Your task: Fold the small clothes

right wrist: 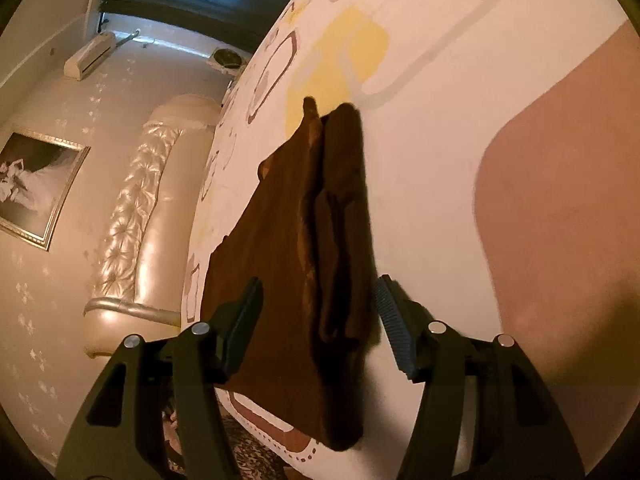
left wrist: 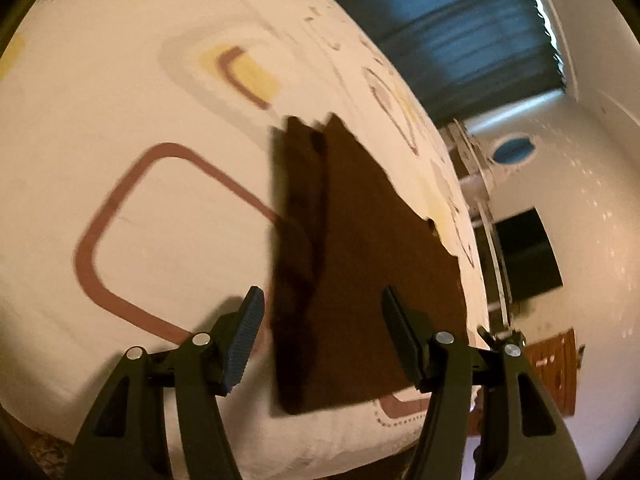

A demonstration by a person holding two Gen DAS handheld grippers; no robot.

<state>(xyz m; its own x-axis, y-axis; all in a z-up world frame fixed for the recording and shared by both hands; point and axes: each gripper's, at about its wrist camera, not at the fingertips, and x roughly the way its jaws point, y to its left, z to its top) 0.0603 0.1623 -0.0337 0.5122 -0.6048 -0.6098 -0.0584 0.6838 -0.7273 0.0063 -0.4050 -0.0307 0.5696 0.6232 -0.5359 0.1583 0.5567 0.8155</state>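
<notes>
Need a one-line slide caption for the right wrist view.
Open right tongs hover over a partly folded brown garment lying on the patterned bedsheet.

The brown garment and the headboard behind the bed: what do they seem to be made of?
Brown garment: soft matte fabric, perhaps knit; it lies limp with folded layers. Headboard: probably glossy padded leather or vinyl, judging by its tufted, shiny cream surface.
</notes>
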